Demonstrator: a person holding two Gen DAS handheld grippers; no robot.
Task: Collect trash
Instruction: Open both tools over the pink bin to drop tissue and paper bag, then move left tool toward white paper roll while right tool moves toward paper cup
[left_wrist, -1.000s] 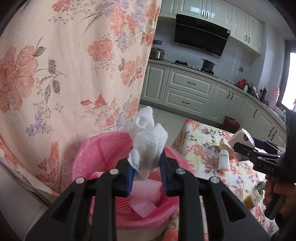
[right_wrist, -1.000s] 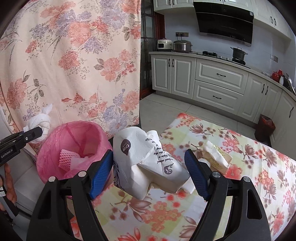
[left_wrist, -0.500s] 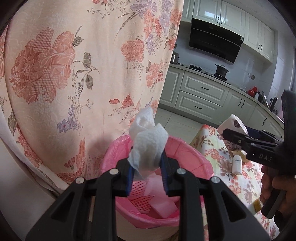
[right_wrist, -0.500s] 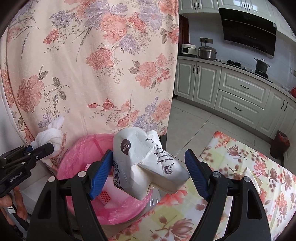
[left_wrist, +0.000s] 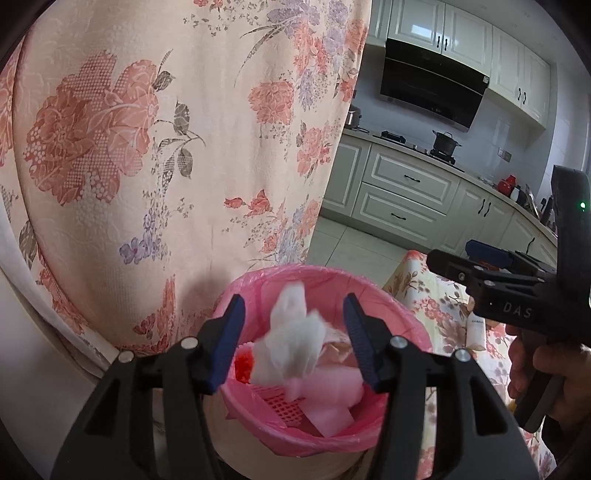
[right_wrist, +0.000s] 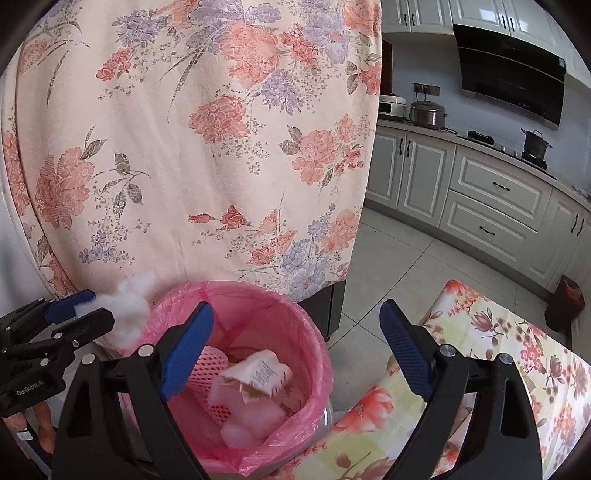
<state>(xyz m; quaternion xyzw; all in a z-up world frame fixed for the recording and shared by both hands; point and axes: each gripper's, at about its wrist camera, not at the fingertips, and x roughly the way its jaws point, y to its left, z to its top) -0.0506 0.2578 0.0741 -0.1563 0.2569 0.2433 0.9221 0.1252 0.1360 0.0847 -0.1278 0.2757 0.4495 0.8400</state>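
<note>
Over the pink-lined bin (right_wrist: 255, 306), both grippers' fingers were opening w/ tissue wad (left_wrist: 291, 343) & white packet (right_wrist: 258, 373) dropping in; desk (right_wrist: 498, 369) items remained.

Both wrist views over bin (left_wrist: 402, 321)

Floral curtain (right_wrist: 207, 155), pale kitchen cabinets (right_wrist: 491, 199), black range hood (left_wrist: 432, 92), flowered tablecloth (right_wrist: 517, 354).

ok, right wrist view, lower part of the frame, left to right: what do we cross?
Left hand-held gripper, jaws opening → crumpled white tissue at its tips → pink-lined bin holding a printed wrapper → floral tablecloth → dark red bin on the floor.
</note>
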